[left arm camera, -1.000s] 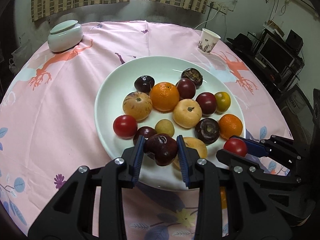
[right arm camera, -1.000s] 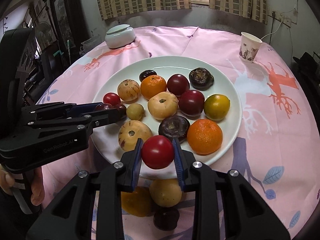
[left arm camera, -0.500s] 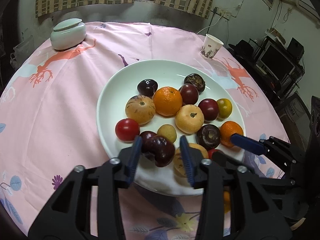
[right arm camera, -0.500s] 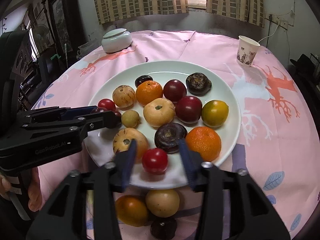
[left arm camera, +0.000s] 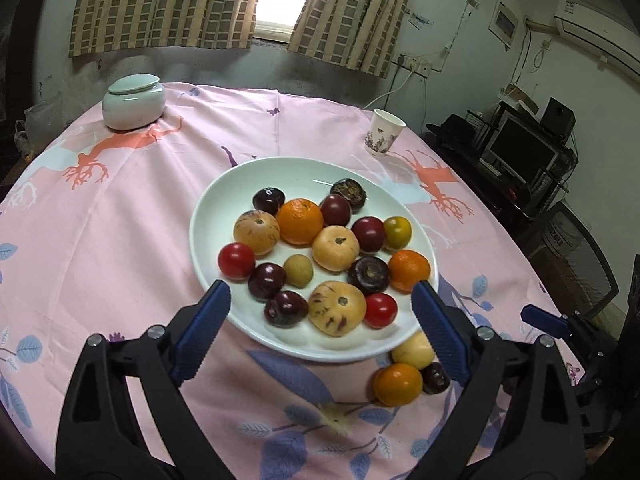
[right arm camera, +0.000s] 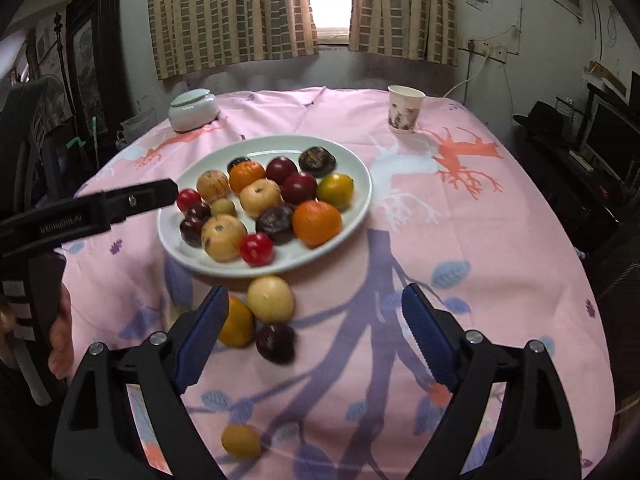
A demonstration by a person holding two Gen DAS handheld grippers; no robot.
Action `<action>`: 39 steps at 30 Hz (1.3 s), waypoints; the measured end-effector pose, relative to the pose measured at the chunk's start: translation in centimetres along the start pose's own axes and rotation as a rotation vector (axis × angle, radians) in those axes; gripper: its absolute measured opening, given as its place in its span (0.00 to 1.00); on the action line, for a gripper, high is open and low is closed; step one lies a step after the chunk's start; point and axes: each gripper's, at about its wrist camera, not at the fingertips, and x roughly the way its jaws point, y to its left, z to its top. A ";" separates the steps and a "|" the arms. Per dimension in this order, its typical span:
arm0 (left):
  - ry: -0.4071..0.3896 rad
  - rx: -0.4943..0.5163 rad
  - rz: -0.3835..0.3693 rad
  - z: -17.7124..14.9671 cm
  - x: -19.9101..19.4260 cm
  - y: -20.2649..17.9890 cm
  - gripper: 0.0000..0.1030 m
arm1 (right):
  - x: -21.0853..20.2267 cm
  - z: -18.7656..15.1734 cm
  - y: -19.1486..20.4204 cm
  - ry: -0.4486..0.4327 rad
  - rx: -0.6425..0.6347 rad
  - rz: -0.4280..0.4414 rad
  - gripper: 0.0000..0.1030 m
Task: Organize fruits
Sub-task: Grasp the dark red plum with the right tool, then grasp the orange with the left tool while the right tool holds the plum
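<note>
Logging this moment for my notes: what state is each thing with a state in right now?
left gripper: open, holding nothing
right gripper: open, holding nothing
white plate: loaded with fruit
lidded jar: lid on
paper cup: upright
four loose fruits: on the tablecloth, off the plate

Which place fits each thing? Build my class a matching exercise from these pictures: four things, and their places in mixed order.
Things:
1. red tomato
2. paper cup
3. lidded jar
4. pale yellow fruit

Places:
A. cloth, far left
B. cloth, just in front of the plate
C. on the plate, near edge
D. cloth, far right

Pairs: 1-C, 2-D, 3-A, 4-B
</note>
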 end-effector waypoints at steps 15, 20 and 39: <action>0.000 -0.024 0.017 -4.2 -2.2 0.8 0.95 | 3.7 -3.3 1.6 0.161 0.031 0.119 0.46; 0.020 -0.085 -0.006 -4.6 -2.2 2.4 0.95 | 5.1 -2.8 1.7 0.182 0.026 0.130 0.35; 0.227 0.224 0.077 -7.5 2.6 -6.4 0.95 | -1.3 -5.0 -5.5 0.082 0.163 0.177 0.29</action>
